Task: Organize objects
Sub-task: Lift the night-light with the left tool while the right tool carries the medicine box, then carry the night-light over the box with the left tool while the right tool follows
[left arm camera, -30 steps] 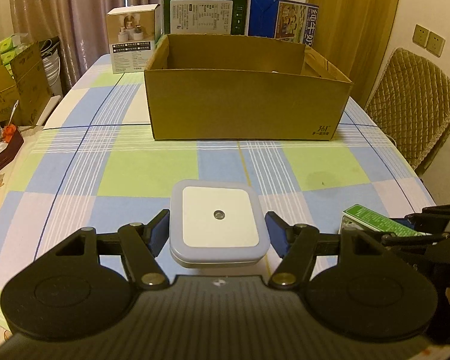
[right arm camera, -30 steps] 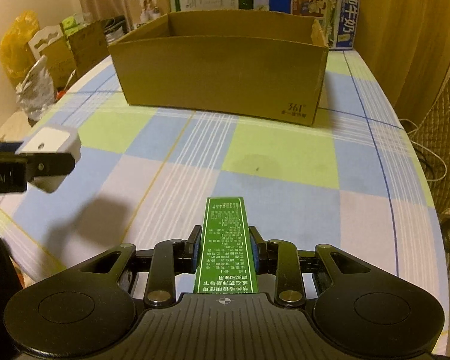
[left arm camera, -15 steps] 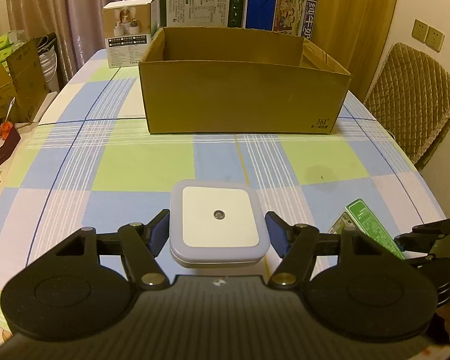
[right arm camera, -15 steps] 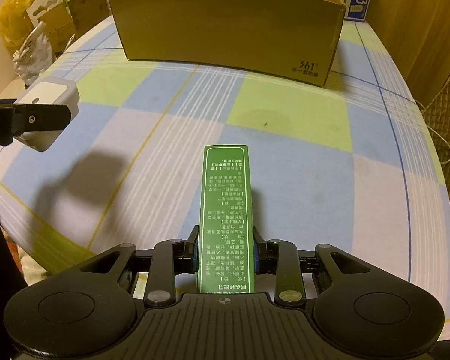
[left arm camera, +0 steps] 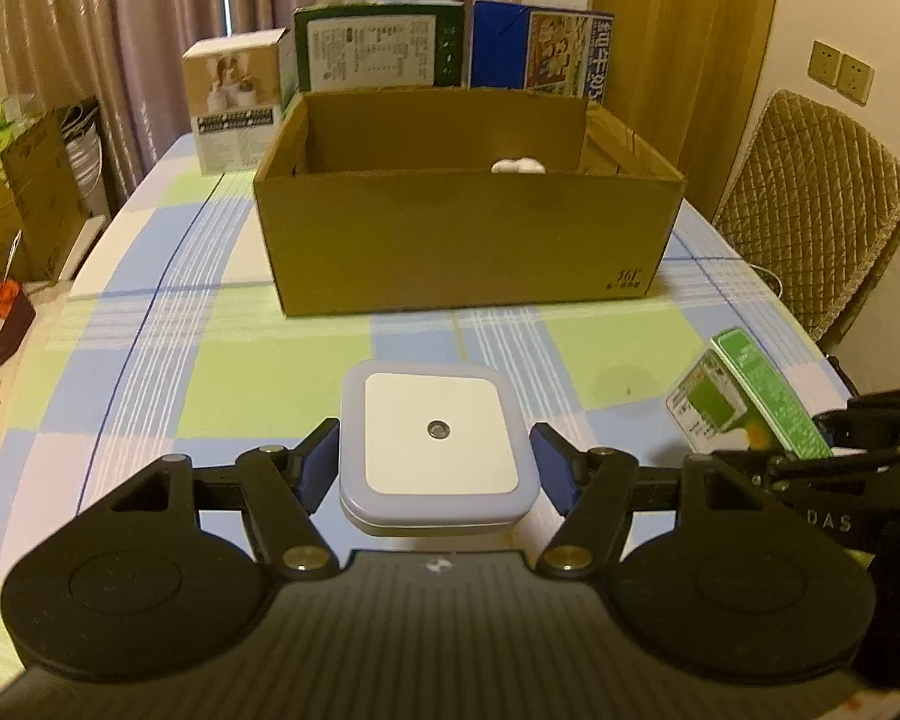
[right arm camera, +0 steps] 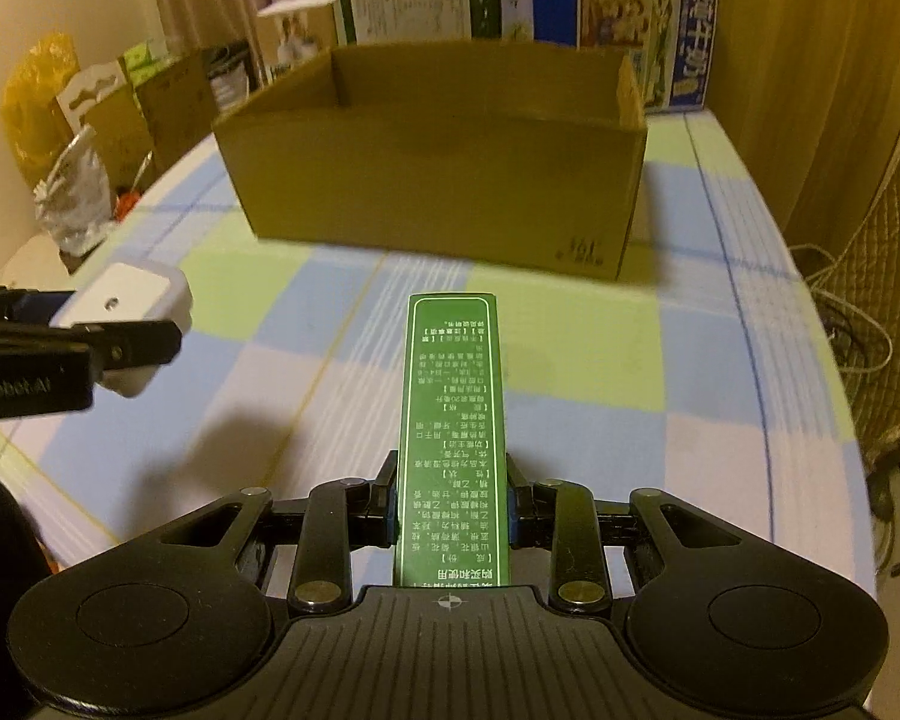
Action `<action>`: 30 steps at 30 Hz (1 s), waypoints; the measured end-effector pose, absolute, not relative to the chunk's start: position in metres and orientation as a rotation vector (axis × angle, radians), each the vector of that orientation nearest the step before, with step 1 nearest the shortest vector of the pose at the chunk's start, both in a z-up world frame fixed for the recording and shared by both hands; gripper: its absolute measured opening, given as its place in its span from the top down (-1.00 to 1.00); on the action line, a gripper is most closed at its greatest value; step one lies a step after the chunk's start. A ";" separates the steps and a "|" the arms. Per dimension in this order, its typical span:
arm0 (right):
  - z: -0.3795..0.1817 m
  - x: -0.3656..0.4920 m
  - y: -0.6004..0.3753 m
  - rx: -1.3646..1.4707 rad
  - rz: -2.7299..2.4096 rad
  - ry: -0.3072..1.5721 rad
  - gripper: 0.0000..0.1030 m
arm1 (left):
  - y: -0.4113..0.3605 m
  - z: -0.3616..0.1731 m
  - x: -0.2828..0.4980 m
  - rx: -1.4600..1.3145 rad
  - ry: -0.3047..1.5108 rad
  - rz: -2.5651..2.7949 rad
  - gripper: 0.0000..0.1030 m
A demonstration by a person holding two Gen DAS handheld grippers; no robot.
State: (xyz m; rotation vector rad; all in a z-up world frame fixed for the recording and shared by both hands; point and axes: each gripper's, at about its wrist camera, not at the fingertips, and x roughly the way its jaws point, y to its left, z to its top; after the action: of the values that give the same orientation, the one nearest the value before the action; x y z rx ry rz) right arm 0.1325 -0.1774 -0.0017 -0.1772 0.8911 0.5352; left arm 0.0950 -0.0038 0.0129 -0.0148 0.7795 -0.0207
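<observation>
Two loads we carry above the counter [left arm camera: 150, 360]: left hand-held gripper [left arm camera: 435, 459] pinching a white night-light [left arm camera: 438, 450], right hand-held gripper [right arm camera: 450, 510] clamping a green carton [right arm camera: 453, 420].

On the checked blue-and-green tablecloth [left arm camera: 150, 360]: 1 open brown cardboard box [left arm camera: 468, 252], 3 upright printed cartons behind it, 1 white square night light [left arm camera: 438, 450], 1 long green printed carton [right arm camera: 450, 432], 1 small white object [left arm camera: 517, 166] inside the box, 2 black two-finger grippers.
</observation>
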 end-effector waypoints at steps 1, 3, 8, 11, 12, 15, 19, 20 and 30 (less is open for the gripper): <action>0.002 0.135 -0.177 -0.176 0.535 0.883 0.47 | -0.005 0.016 0.097 -0.013 0.775 -0.024 -0.23; 0.010 0.138 -0.176 -0.176 0.534 0.865 0.47 | -0.007 0.022 0.102 -0.009 0.766 -0.031 -0.23; 0.026 0.145 -0.173 -0.175 0.542 0.837 0.47 | -0.009 0.037 0.113 -0.002 0.746 -0.041 -0.23; 0.035 0.149 -0.171 -0.168 0.549 0.822 0.47 | -0.010 0.045 0.118 0.004 0.738 -0.049 -0.23; 0.038 0.151 -0.170 -0.167 0.552 0.819 0.47 | -0.010 0.047 0.119 0.006 0.735 -0.052 -0.23; 0.049 0.161 -0.168 -0.163 0.560 0.809 0.47 | -0.009 0.054 0.127 0.000 0.731 -0.061 -0.23; 0.068 0.179 -0.165 -0.151 0.569 0.785 0.47 | -0.005 0.070 0.144 -0.007 0.722 -0.082 -0.23; 0.074 0.185 -0.164 -0.155 0.570 0.775 0.47 | -0.004 0.074 0.148 -0.007 0.720 -0.084 -0.23; 0.119 0.245 -0.150 -0.172 0.580 0.724 0.47 | 0.010 0.106 0.205 0.019 0.718 -0.093 -0.23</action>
State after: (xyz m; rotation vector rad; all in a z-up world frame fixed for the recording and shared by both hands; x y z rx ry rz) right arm 0.2454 -0.1502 0.1188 -0.1724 0.7245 0.5798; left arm 0.2046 0.0097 0.1064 0.0193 0.7175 -0.0934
